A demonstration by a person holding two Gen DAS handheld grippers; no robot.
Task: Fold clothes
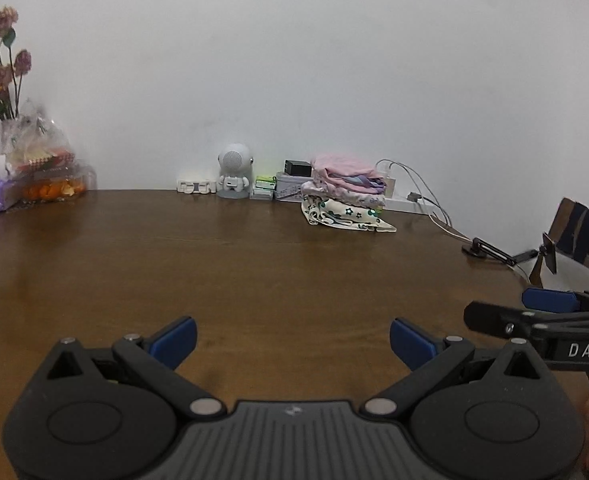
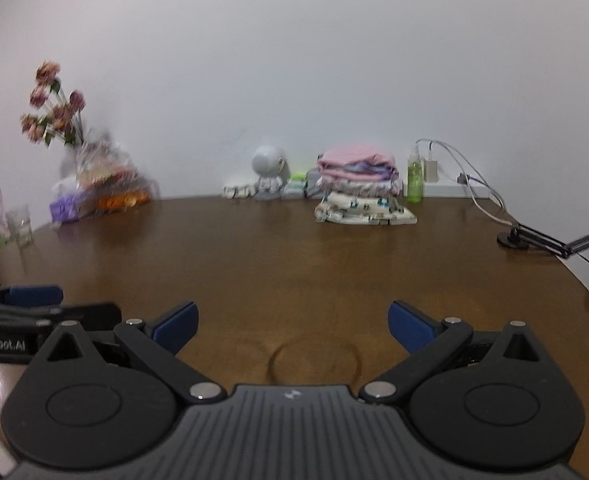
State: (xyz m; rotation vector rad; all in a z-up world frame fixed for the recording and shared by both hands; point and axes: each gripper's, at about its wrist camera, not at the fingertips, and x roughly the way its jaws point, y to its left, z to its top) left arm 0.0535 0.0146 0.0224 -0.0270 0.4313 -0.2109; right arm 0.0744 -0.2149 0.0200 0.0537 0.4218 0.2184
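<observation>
While both tools hover low over the table (image 1: 254,272), you hold the left gripper (image 1: 292,340) with its blue-padded fingers (image 1: 174,340) spread wide and nothing between them; the right gripper (image 2: 292,328) stands equally wide apart and equally empty, its body showing at the right edge of the left wrist view. Ahead, against the wall, lies the stack of clothes (image 2: 360,188): a pink garment on top, patterned layers beneath, and a floral piece (image 1: 346,216) at the bottom whose edge spills forward onto the wood. No garment lies spread on the near table, so the step in hand is judged to be a fetch, or the stack may already be finished; the views do not settle which. If you fetch, bring one gripper in level, take only the top layer at a free corner, and lift before drawing back so that the lower layers stay put. To the stack's left stand a small robot figurine (image 1: 234,172) and little boxes; to its right a green bottle (image 2: 414,176), cables (image 2: 474,184) and a clamp arm (image 2: 542,240) near the table's curved right edge. Flowers (image 1: 2,64) and wrapped packages occupy the far left corner. Between the grippers and the stack the wood is bare, leaving broad room for spreading.
</observation>
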